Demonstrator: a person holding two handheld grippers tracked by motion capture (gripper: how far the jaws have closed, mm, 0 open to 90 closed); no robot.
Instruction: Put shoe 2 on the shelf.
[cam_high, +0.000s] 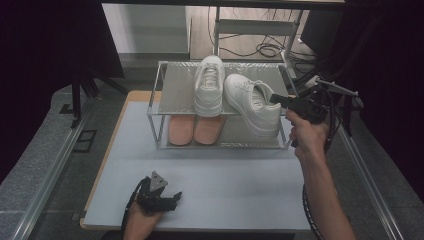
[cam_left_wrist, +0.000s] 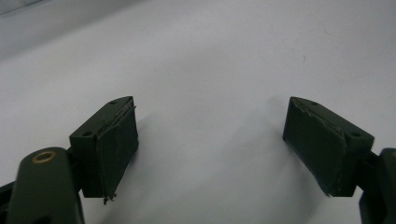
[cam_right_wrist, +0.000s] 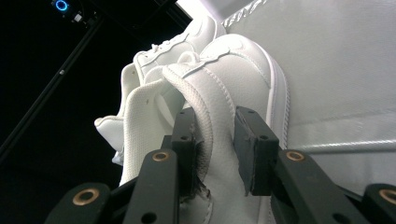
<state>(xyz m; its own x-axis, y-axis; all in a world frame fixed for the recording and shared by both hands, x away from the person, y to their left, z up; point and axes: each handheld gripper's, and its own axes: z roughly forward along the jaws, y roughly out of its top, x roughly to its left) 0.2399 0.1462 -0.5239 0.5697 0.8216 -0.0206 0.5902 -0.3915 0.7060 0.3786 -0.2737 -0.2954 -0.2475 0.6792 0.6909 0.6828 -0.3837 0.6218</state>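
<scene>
Two white sneakers stand on the top shelf of a metal shoe rack. The left sneaker points straight back. The right sneaker lies at an angle, its heel over the rack's front edge. My right gripper reaches in from the right and is shut on this sneaker's padded collar, one jaw inside the opening and one outside. My left gripper rests low at the table's front edge, open, with nothing between its pads.
A pair of pink soles lies on the rack's lower shelf. The pale tabletop stretches between the rack and the left hand. Cables and a stand lie on the floor behind the rack. Dark curtains hang on both sides.
</scene>
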